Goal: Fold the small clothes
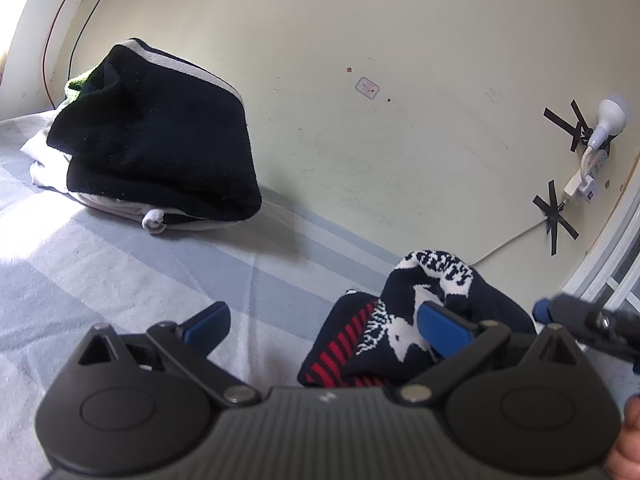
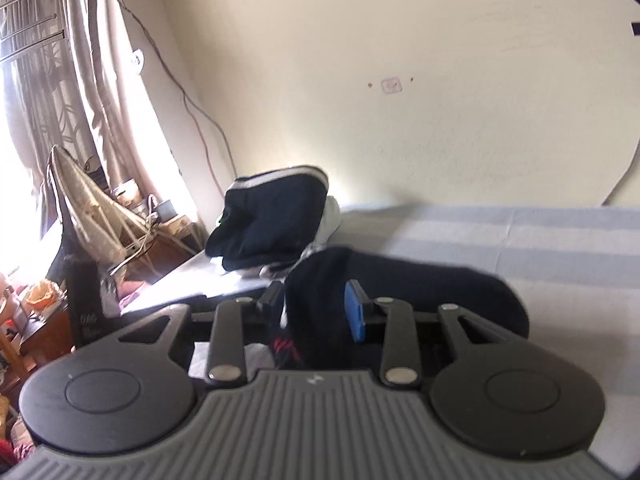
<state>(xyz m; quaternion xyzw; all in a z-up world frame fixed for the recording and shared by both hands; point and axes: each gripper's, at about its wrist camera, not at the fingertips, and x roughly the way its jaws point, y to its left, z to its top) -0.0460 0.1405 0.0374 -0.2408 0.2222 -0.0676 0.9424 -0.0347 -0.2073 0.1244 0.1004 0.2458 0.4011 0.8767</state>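
A navy sock with white lettering and red stripes (image 1: 404,320) lies bunched on the striped bed sheet (image 1: 120,280). My left gripper (image 1: 320,320) is open; its right pad (image 1: 440,328) rests against the sock, its left pad (image 1: 208,322) is over bare sheet. My right gripper (image 2: 316,304) is shut on the dark sock (image 2: 420,288), which stretches to the right across the sheet (image 2: 520,232). Its blue right pad (image 2: 355,316) shows; the left pad is hidden behind the cloth. The right gripper's tip shows in the left wrist view (image 1: 580,316).
A pile of black and white clothes (image 1: 156,140) sits at the back left by the wall; it also shows in the right wrist view (image 2: 272,224). A power strip with a bulb (image 1: 596,148) is taped to the wall. Curtains and cluttered furniture (image 2: 80,220) stand left of the bed.
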